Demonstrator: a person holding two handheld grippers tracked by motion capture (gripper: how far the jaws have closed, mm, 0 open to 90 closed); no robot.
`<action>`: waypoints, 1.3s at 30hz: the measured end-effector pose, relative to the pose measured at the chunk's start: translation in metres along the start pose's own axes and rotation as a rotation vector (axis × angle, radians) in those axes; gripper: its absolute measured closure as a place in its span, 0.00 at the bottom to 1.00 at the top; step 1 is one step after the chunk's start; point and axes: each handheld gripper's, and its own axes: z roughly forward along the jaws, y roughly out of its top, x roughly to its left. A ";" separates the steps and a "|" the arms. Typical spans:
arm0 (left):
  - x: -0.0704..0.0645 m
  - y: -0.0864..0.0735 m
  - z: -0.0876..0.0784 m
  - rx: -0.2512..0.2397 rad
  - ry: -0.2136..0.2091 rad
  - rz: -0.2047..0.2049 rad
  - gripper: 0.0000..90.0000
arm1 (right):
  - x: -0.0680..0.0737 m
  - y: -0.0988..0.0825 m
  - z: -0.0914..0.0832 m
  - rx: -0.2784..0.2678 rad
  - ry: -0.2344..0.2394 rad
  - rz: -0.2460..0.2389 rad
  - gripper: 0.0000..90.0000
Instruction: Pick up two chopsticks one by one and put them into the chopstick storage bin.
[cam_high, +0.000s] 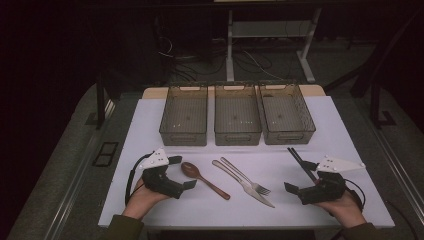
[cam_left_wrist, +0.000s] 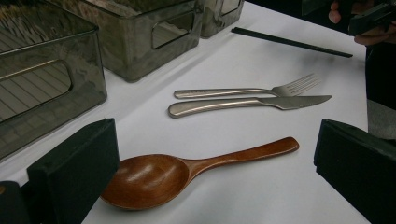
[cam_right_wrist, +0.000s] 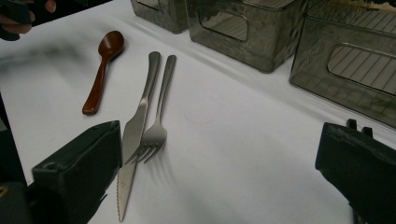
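A brown wooden spoon (cam_high: 205, 181), a steel fork (cam_high: 245, 177) and a steel knife (cam_high: 242, 184) lie side by side on the white table top (cam_high: 150, 125), and black chopsticks (cam_high: 299, 161) lie to their right. My left gripper (cam_high: 183, 172) rests open at the spoon's bowl. In the left gripper view the spoon (cam_left_wrist: 187, 170) lies on the table between the wide-apart jaws, untouched. My right gripper (cam_high: 300, 176) rests open beside the chopsticks. In the right gripper view the knife (cam_right_wrist: 135, 130) and fork (cam_right_wrist: 159, 121) lie ahead, near its left jaw.
Three smoky see-through bins (cam_high: 183, 137) (cam_high: 237, 138) (cam_high: 289, 136) stand in a row behind the cutlery, all without contents. Table edges run close below both hands. Dark floor, cables and a table frame lie beyond the far edge.
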 end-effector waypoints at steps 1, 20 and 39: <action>0.000 0.000 0.000 0.000 -0.001 -0.003 0.00 | 0.000 0.000 0.000 0.000 0.000 0.000 0.00; -0.003 -0.005 -0.002 0.011 -0.009 0.001 0.00 | -0.003 0.010 -0.004 0.014 -0.013 0.003 0.00; -0.005 -0.005 -0.001 0.000 -0.014 0.001 0.00 | -0.012 0.016 -0.009 0.033 -0.047 0.011 0.00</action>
